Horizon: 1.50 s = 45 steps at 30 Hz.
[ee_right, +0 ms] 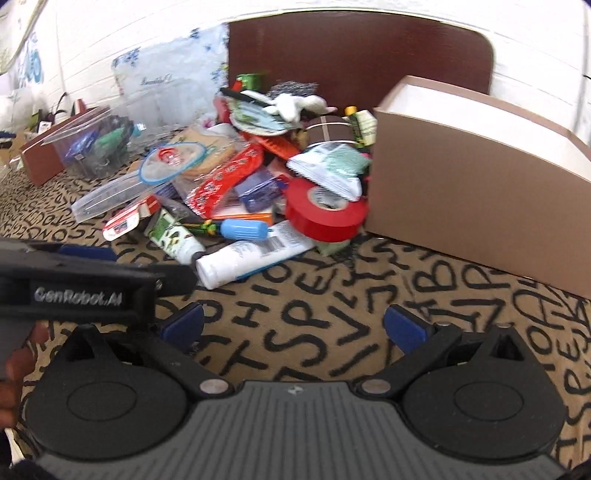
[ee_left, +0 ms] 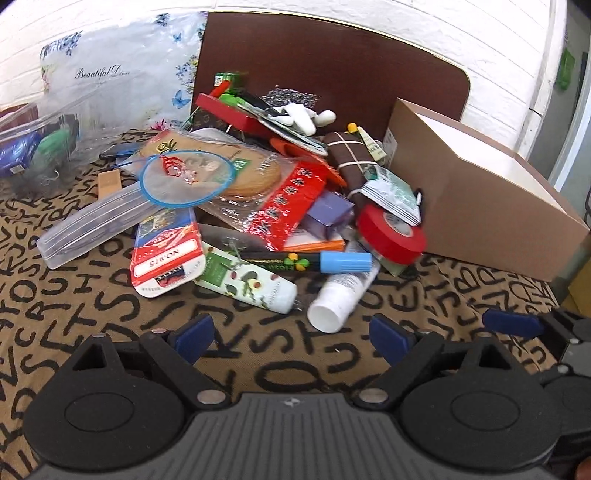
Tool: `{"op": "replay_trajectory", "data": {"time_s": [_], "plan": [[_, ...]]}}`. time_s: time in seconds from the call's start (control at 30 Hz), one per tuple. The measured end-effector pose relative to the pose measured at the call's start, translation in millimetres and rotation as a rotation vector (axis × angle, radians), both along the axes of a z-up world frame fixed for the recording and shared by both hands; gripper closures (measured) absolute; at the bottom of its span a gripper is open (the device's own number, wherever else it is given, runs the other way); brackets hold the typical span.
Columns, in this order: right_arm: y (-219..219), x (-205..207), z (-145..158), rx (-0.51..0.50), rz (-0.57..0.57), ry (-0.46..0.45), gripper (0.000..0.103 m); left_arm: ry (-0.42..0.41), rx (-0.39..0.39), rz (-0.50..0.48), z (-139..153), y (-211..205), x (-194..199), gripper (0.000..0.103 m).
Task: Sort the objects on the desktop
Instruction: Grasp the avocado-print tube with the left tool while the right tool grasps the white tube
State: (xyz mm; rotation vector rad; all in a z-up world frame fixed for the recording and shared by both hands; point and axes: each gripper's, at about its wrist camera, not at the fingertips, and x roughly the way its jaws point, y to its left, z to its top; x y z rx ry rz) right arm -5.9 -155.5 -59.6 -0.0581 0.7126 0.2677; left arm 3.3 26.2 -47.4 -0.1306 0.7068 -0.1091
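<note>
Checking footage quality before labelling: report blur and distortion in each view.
Left wrist view: pile mostly sharp, red tape roll crisp; fisheye bends the cardboard box. Right wrist view: softer, motion-blurred throughout, white tube smeared, box edges bowed.

Domestic room, cluttered desk against a painted brick wall.

A white-painted brick wall [ee_left: 424,22] is running behind a dark brown board [ee_left: 332,62] with a rounded corner. A tan cloth printed with black letters [ee_left: 258,350] is covering the desk. Household oddments are lying heaped on it: a red tape roll [ee_left: 391,236], a blue-capped marker [ee_left: 321,261], a white tube [ee_left: 341,295], a packet of biscuits [ee_left: 255,173], a clear plastic case [ee_left: 88,229]. A floral plastic bag [ee_left: 110,74] is leaning at the back, a clear storage tub [ee_right: 99,140] is standing at the left, and an open cardboard box [ee_right: 476,177] is sitting at the right.
</note>
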Motion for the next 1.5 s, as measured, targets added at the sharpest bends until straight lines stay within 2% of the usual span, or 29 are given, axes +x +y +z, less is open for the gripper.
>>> {"op": "replay_trajectory", "data": {"time_s": [0.3, 0.4, 0.43, 0.47, 0.5, 0.57, 0.63, 0.7, 0.73, 0.8, 0.87, 1.0, 1.13, 1.17, 1.27, 1.33, 1.43, 1.47, 1.5], "plan": [[36.4, 23.2, -12.0, -0.025, 0.038, -0.009, 0.002, 0.036, -0.065, 0.092, -15.6, 16.5, 38.9, 0.02], [49.6, 31.2, -16.7, -0.048, 0.052, -0.026, 0.004, 0.044, -0.057, 0.102, -20.6, 16.2, 48.4, 0.02], [53.2, 34.5, -18.5, -0.049, 0.057, -0.029, 0.007, 0.046, -0.062, 0.102, -22.4, 16.8, 51.2, 0.02], [56.3, 38.3, -20.6, -0.049, 0.058, -0.028, 0.017, 0.052, -0.068, 0.104, -24.3, 17.7, 54.2, 0.02], [58.5, 42.3, -22.1, -0.05, 0.055, -0.022, 0.021, 0.053, -0.072, 0.107, -26.2, 18.9, 56.5, 0.021], [59.7, 48.7, -26.9, -0.048, 0.035, -0.018, 0.023, 0.043, -0.081, 0.116, -28.1, 21.9, 58.6, 0.022], [54.7, 51.5, -30.4, -0.023, 0.026, 0.005, 0.03, 0.036, -0.085, 0.116, -28.8, 25.5, 58.3, 0.029], [48.0, 48.1, -29.0, 0.016, 0.037, 0.016, 0.043, 0.029, -0.088, 0.122, -29.3, 29.9, 56.1, 0.044], [47.1, 45.4, -28.0, 0.013, 0.045, 0.015, 0.046, 0.029, -0.085, 0.127, -28.9, 32.3, 54.7, 0.048], [44.7, 38.6, -26.1, 0.017, 0.063, 0.02, 0.061, 0.032, -0.102, 0.128, -28.8, 39.2, 51.0, 0.059], [41.3, 32.3, -25.2, 0.017, 0.057, 0.025, 0.064, 0.034, -0.112, 0.129, -29.1, 46.5, 44.2, 0.064], [21.5, 20.0, -24.2, 0.033, 0.023, 0.044, 0.064, 0.037, -0.115, 0.153, -29.2, 60.9, 28.0, 0.072], [4.9, 11.9, -19.3, 0.026, -0.031, 0.053, 0.062, 0.04, -0.13, 0.174, -28.2, 69.2, 19.8, 0.073], [6.5, 10.8, -16.5, 0.012, -0.023, 0.041, 0.061, 0.041, -0.128, 0.167, -27.6, 67.4, 20.5, 0.069], [19.1, 9.9, -8.4, -0.009, 0.031, -0.018, 0.041, 0.038, -0.102, 0.15, -26.8, 57.0, 27.8, 0.052], [29.6, 16.5, -12.1, -0.059, 0.036, -0.03, 0.041, 0.032, -0.077, 0.147, -28.1, 51.6, 32.0, 0.048], [32.3, 32.5, -22.3, -0.076, 0.005, -0.004, 0.042, 0.031, -0.043, 0.144, -29.7, 49.0, 33.6, 0.056], [30.4, 34.1, -24.9, -0.076, -0.003, 0.004, 0.049, 0.032, -0.026, 0.138, -29.5, 48.7, 32.3, 0.074], [26.6, 34.6, -26.2, -0.073, -0.006, 0.011, 0.063, 0.034, -0.018, 0.127, -29.8, 49.3, 30.9, 0.074]]}}
